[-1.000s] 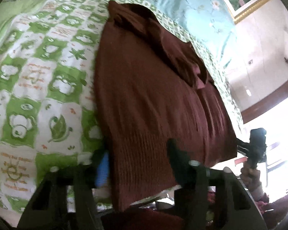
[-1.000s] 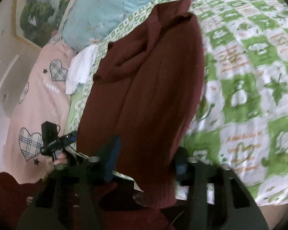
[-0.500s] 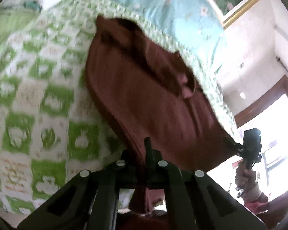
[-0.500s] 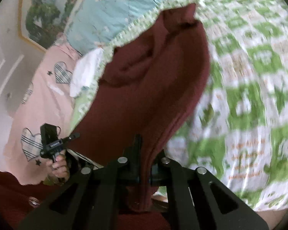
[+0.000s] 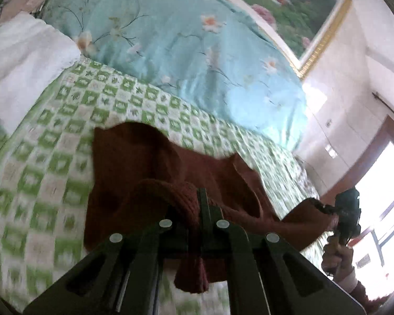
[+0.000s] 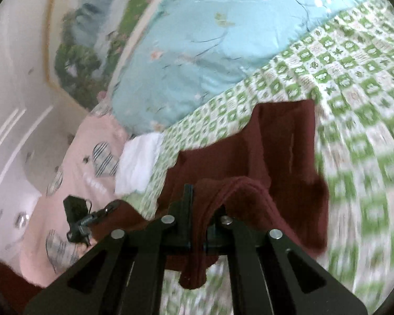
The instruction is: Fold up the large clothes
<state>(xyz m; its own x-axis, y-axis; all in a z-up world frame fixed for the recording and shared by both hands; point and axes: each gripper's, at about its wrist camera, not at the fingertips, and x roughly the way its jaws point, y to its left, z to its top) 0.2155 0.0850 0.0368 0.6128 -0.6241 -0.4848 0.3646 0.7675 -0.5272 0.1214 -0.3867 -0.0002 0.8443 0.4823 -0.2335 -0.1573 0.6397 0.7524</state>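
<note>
Pinching the near hem of the maroon knit garment [image 5: 144, 162], the left gripper [image 5: 201, 204] and the right gripper [image 6: 194, 199] each have their jaws pressed together on a bunched corner, held above the green-checked bedspread [image 5: 52, 157]. Judged from this, the hem-to-collar fold is under way but not laid; the far half of the garment lies flat on the bed, and later folds remain. Beyond lies a blue floral quilt [image 5: 183, 47]. No legible writing or brand shows.
</note>
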